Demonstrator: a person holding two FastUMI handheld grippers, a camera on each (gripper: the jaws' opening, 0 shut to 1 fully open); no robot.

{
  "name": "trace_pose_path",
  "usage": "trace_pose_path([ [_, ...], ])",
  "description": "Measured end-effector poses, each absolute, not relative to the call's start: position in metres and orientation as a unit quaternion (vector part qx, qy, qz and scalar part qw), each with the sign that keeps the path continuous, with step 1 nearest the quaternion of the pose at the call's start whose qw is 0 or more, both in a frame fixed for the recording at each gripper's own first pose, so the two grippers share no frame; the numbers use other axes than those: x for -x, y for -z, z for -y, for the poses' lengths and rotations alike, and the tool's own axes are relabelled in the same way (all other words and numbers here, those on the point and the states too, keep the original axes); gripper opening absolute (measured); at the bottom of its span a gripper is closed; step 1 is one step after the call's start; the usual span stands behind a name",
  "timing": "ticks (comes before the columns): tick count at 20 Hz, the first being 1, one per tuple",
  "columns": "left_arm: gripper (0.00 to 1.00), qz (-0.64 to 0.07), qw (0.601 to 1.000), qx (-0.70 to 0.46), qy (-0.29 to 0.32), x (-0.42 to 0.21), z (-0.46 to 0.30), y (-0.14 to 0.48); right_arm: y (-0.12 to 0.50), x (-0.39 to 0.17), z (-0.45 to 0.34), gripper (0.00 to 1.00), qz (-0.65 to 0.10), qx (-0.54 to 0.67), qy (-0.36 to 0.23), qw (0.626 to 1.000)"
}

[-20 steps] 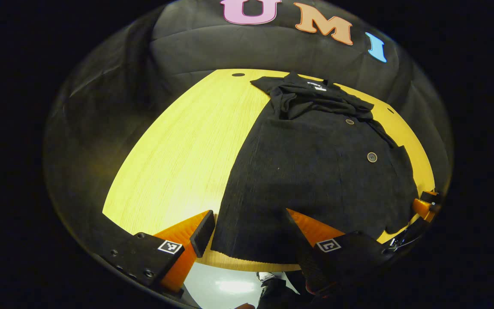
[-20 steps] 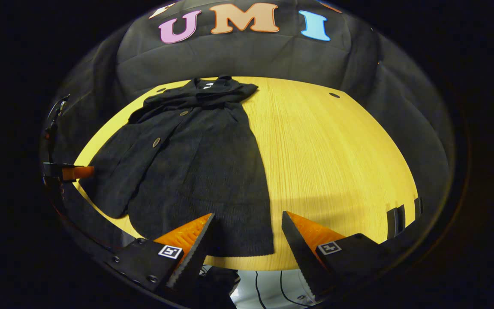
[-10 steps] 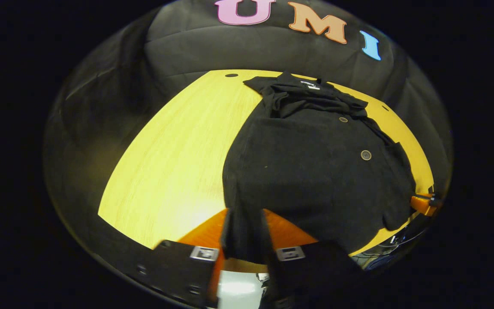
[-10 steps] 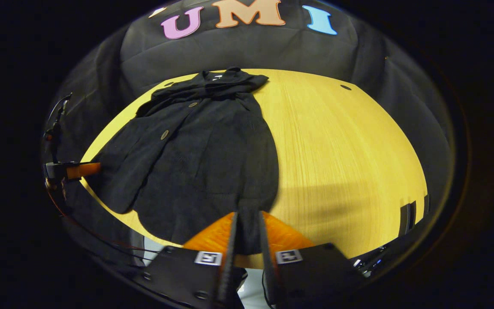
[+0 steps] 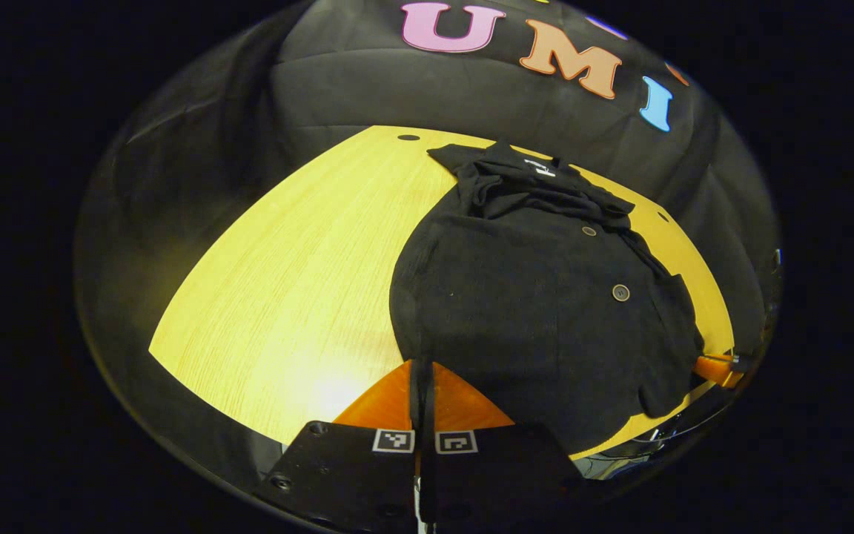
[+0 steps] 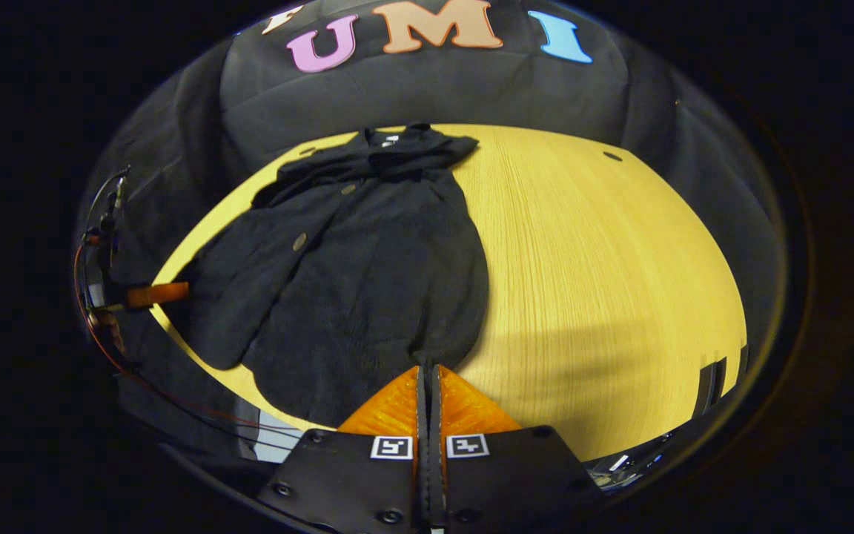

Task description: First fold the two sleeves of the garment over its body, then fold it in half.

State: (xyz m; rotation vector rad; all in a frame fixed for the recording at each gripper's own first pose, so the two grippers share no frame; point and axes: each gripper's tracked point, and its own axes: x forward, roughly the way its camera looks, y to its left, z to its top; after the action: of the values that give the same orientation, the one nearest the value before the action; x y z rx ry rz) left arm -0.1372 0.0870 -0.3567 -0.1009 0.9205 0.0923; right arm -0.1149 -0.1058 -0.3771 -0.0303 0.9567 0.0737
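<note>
1. Two grippers are each clenched on the near hem of the black coat: the left gripper [image 5: 422, 371] pinches the hem's corner on its side, and the right gripper [image 6: 428, 374] pinches the corner on the other, jaws pressed together with cloth between them in both the left gripper view and the right gripper view.
2. Holding both bottom corners at once looks like the start of the fold in half, so the hem can be carried up toward the collar as one straight edge.
3. The coat [image 5: 538, 289] lies flat on the yellow table [image 5: 301, 267], collar at the far end; the sleeves seem already folded over its body, bunched near the collar.
4. Two round buttons [image 5: 620, 292] face up on the front.
5. A small white tag [image 5: 544, 170] sits inside the collar; its writing is too small to read.
</note>
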Motion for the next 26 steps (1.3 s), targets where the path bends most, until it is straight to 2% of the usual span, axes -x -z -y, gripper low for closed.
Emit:
trace_pose_path([
  [3, 0.00, -0.399, 0.914, 0.064, -0.034, 0.114, -0.069, 0.319, 0.337, 0.085, 0.102, 0.02, -0.414, 0.012, -0.052, 0.909],
  [11, 0.00, -0.294, 0.954, 0.060, -0.030, 0.034, -0.054, 0.221, 0.265, 0.035, 0.098, 0.02, -0.347, 0.013, -0.107, 0.932],
  [16, 0.00, -0.267, 0.963, 0.026, -0.037, 0.010, -0.047, 0.185, 0.217, -0.001, 0.093, 0.02, -0.288, -0.001, -0.147, 0.946],
  [25, 0.00, -0.185, 0.983, 0.015, -0.010, -0.055, -0.031, 0.122, 0.161, -0.066, 0.100, 0.00, -0.219, -0.032, -0.123, 0.967],
  [26, 0.00, -0.174, 0.985, 0.016, -0.008, -0.064, -0.034, 0.118, 0.153, -0.075, 0.101, 0.02, -0.206, -0.027, -0.116, 0.971],
])
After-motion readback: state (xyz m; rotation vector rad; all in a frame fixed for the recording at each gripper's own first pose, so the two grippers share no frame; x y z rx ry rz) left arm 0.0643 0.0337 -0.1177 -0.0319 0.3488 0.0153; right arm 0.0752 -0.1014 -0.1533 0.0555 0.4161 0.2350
